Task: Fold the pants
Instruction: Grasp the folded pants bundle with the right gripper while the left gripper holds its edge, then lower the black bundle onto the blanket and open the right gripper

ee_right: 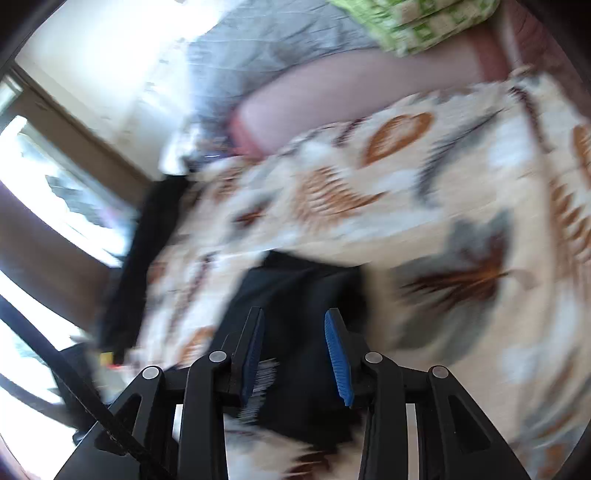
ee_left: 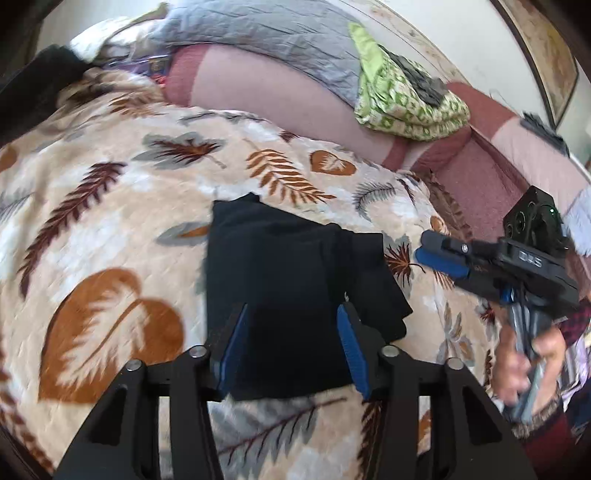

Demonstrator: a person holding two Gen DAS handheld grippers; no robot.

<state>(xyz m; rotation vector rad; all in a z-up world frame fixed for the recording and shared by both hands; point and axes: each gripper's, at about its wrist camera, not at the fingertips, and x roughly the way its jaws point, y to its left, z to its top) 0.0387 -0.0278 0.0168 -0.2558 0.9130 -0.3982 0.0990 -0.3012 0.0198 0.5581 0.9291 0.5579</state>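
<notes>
The black pants lie folded into a compact rectangle on a cream blanket with brown leaf prints. My left gripper hovers just over the pants' near edge, open, with nothing between its blue pads. To the right of the pants my right gripper is held by a hand above the blanket and carries nothing. In the blurred right wrist view the right gripper is open, and the pants lie beyond its fingertips.
A pink bolster runs along the far side of the bed, with a grey quilt and a folded green patterned cloth on it. Another dark garment hangs at the bed's left edge, near a bright window.
</notes>
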